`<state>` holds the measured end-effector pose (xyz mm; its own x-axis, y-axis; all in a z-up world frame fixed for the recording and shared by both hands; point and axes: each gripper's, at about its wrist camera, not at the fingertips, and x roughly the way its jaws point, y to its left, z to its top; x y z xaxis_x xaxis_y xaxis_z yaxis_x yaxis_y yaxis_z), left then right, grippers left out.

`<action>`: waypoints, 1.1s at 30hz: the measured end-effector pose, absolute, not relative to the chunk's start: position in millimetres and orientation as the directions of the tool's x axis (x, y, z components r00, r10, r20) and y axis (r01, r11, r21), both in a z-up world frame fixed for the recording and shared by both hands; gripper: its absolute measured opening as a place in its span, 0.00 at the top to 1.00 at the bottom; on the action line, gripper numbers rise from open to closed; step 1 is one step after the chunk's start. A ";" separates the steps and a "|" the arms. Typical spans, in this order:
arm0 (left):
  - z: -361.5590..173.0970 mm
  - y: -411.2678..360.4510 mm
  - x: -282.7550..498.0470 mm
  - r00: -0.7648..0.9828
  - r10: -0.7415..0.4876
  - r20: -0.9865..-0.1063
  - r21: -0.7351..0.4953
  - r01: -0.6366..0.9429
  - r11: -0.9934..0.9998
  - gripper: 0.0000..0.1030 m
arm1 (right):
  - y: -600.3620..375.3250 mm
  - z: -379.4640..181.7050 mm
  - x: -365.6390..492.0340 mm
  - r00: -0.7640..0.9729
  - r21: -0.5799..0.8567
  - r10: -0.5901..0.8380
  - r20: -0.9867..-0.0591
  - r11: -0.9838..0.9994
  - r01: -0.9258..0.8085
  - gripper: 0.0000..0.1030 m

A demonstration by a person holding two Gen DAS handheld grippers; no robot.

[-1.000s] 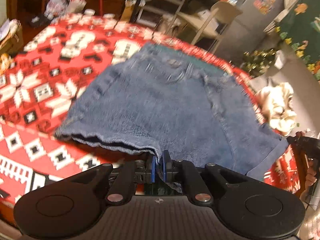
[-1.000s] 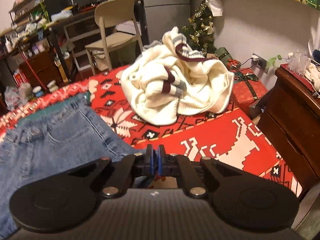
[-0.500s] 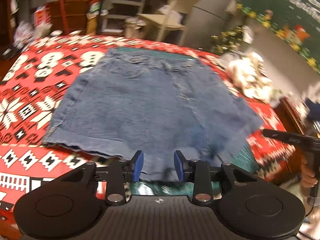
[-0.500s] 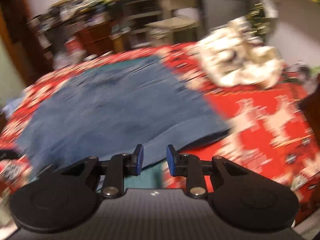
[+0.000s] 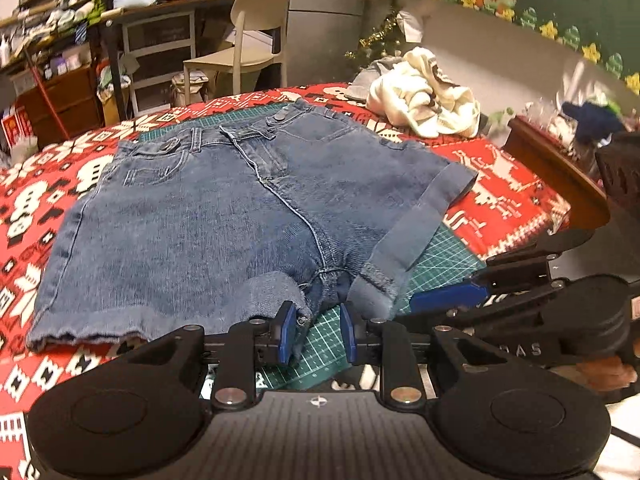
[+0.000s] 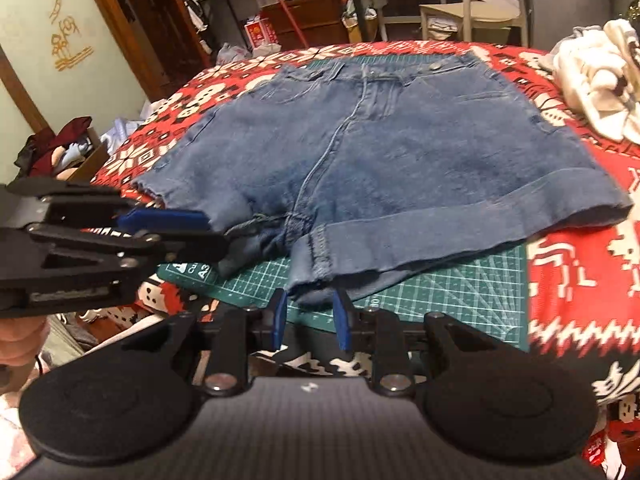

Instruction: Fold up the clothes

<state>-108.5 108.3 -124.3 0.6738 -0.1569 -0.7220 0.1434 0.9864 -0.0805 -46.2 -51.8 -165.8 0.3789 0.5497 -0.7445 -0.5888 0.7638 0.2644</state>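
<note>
Denim shorts lie flat, front up, on green cutting mat over red patterned cloth; waistband at 12 o'clock, leg hems at 6. Left gripper: jaws narrowly parted, nothing clamped, inner hem of 1 leg just beside left pad. Right gripper: same narrow gap, empty, at other leg's cuff. White garment bunched at 1 o'clock.
</note>
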 end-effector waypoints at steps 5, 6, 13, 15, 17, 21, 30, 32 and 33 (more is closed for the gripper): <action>-130.6 113.9 -107.7 0.654 -0.164 -0.739 -0.092 0.144 0.985 0.76 | -41.8 -170.6 -44.3 0.388 0.234 0.558 -0.734 0.743 -0.626 0.73; -131.8 115.0 -108.8 0.648 -0.169 -0.742 -0.097 0.146 0.985 0.76 | -41.2 -169.7 -43.0 0.403 0.226 0.557 -0.726 0.747 -0.625 0.73; -141.7 105.6 -109.6 0.624 -0.158 -0.765 -0.055 0.182 0.982 0.76 | -49.0 -162.8 -34.3 0.457 0.239 0.574 -0.680 0.762 -0.602 0.73; -142.4 102.0 -106.8 0.630 -0.142 -0.763 -0.032 0.183 0.983 0.76 | -49.9 -163.7 -32.3 0.449 0.242 0.573 -0.686 0.761 -0.602 0.73; -139.8 100.5 -103.5 0.645 -0.133 -0.753 -0.019 0.180 0.983 0.76 | -49.9 -164.5 -32.3 0.445 0.245 0.575 -0.687 0.759 -0.603 0.73; -128.4 104.3 -101.0 0.693 -0.158 -0.703 -0.046 0.177 0.983 0.76 | -48.4 -160.9 -32.2 0.474 0.236 0.574 -0.668 0.767 -0.597 0.73; -143.7 104.0 -92.7 0.635 -0.214 -0.742 -0.092 0.219 0.971 0.76 | -52.2 -164.8 -22.9 0.447 0.275 0.577 -0.683 0.770 -0.575 0.73; -150.3 100.4 -93.1 0.618 -0.198 -0.761 -0.070 0.226 0.972 0.76 | -50.7 -167.9 -23.9 0.429 0.276 0.578 -0.694 0.764 -0.582 0.75; -152.6 98.7 -93.8 0.614 -0.191 -0.766 -0.059 0.229 0.972 0.79 | -50.4 -167.5 -25.1 0.426 0.273 0.578 -0.696 0.762 -0.588 0.82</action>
